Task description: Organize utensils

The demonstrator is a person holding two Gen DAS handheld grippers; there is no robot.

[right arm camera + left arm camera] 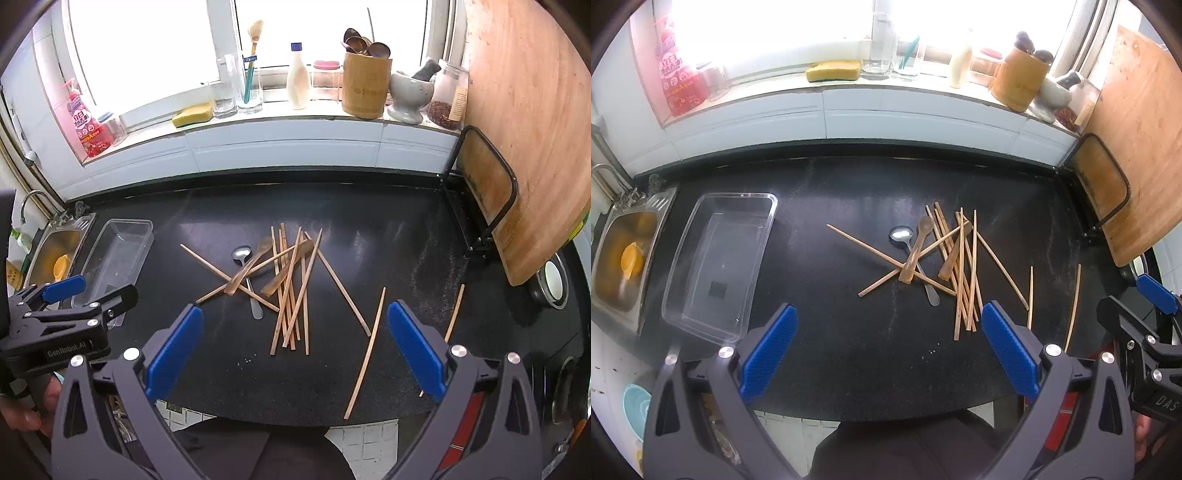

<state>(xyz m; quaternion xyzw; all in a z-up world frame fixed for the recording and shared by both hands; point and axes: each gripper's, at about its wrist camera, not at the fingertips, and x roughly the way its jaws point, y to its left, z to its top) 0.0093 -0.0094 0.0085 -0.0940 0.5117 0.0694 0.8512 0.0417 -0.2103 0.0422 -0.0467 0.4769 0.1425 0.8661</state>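
Not started: clear tray [720, 258] at 9 o'clock empty; chopsticks [964, 273], spoons [916, 251] scattered centre; left gripper [886, 347], right gripper [295, 347] wide, empty.

Bright daylight floods through the window [147, 55] above a cluttered white sill [280, 125]. Below it lies a black speckled worktop [388, 258]. A steel sink [624, 258] sits at its left end.

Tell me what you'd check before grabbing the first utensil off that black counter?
1. Left gripper jaws open, nothing between: ok.
2. Right gripper jaws open, nothing between: ok.
3. Clear rectangular plastic container empty and upright: ok.
4. Thin wooden chopsticks separated for a clean pick: not ok, they cross in a pile.
5. Shiny metal spoon free to lift: not ok, chopsticks and a brown wooden spoon lie over its handle.
6. Where each utensil type goes: cannot tell.
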